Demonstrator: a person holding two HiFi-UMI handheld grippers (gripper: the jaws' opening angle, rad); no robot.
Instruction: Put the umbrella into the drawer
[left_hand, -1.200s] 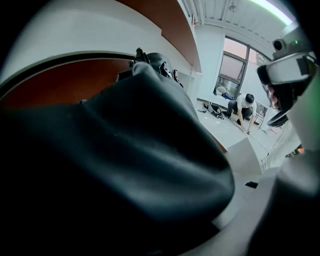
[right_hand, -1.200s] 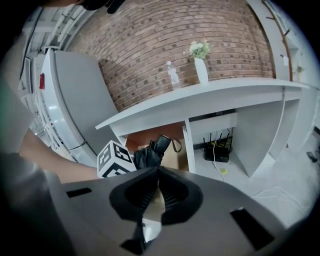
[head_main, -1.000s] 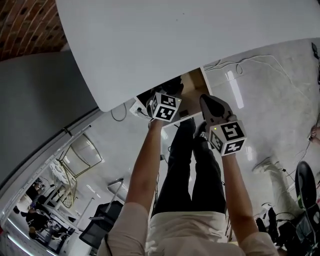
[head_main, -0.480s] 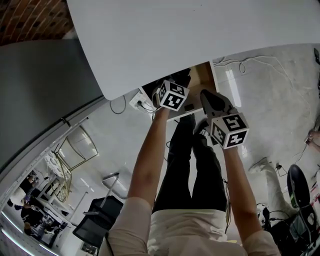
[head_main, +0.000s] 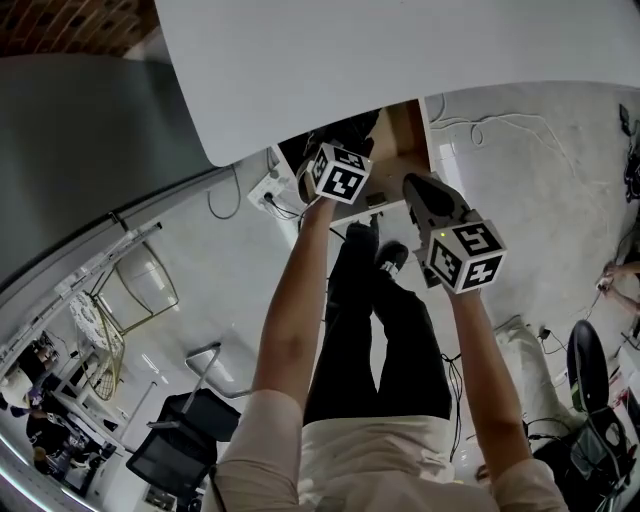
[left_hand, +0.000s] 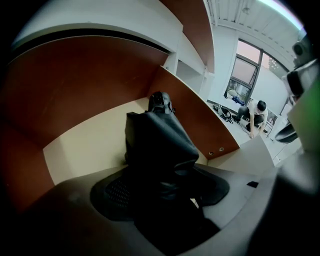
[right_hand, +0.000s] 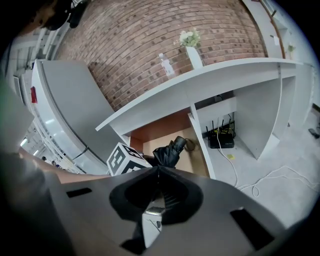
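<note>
Drawer (head_main: 405, 125): open beneath the white desk (head_main: 400, 60), at 12 o'clock from the person's arms in the head view. Interior is brown-walled with a pale floor.

Umbrella (left_hand: 157, 145): black, folded, inside the drawer. In the left gripper view it runs from the fingers toward 12 o'clock, its handle end near the back wall. Whether its full length lies on the drawer floor cannot be told.

Left gripper (head_main: 328, 160): reached into the drawer mouth. Its fingers are opening, with the near end of the umbrella between them. The grip reads as released, not clamped.

Right gripper (head_main: 415, 185): held outside the drawer, at 4 o'clock of the left gripper and apart from it. Its own view shows the fingers clenched together with nothing between them. From there the umbrella shows at 12 o'clock, beyond the left gripper's marker cube.

Surroundings: a router (right_hand: 222, 137) sits under the desk at 3 o'clock of the drawer. A brick wall (right_hand: 150, 50) stands behind.
</note>
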